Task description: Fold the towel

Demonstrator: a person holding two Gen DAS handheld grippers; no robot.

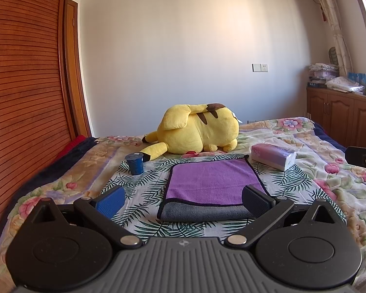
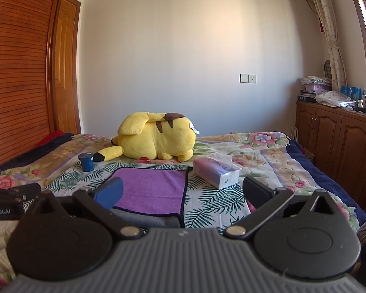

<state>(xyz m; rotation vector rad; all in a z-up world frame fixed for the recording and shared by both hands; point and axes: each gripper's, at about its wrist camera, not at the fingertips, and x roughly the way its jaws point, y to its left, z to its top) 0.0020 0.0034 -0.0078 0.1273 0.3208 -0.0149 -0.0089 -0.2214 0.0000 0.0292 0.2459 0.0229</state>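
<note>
A purple towel (image 1: 207,182) with a grey underside and dark edging lies folded on a leaf-print cloth (image 1: 139,183) on the bed. Its grey layer shows along the near edge. It also shows in the right wrist view (image 2: 151,188). My left gripper (image 1: 183,201) is open and empty, just in front of the towel's near edge. My right gripper (image 2: 183,193) is open and empty, near the towel's near right corner. The left gripper's body shows at the left edge of the right wrist view (image 2: 9,200).
A yellow plush toy (image 1: 197,129) lies behind the towel. A blue cup (image 1: 135,163) stands to the towel's left and a tissue pack (image 1: 273,156) to its right. A slatted wooden wardrobe (image 1: 24,85) runs along the left, and wooden cabinets (image 2: 341,141) stand at the right.
</note>
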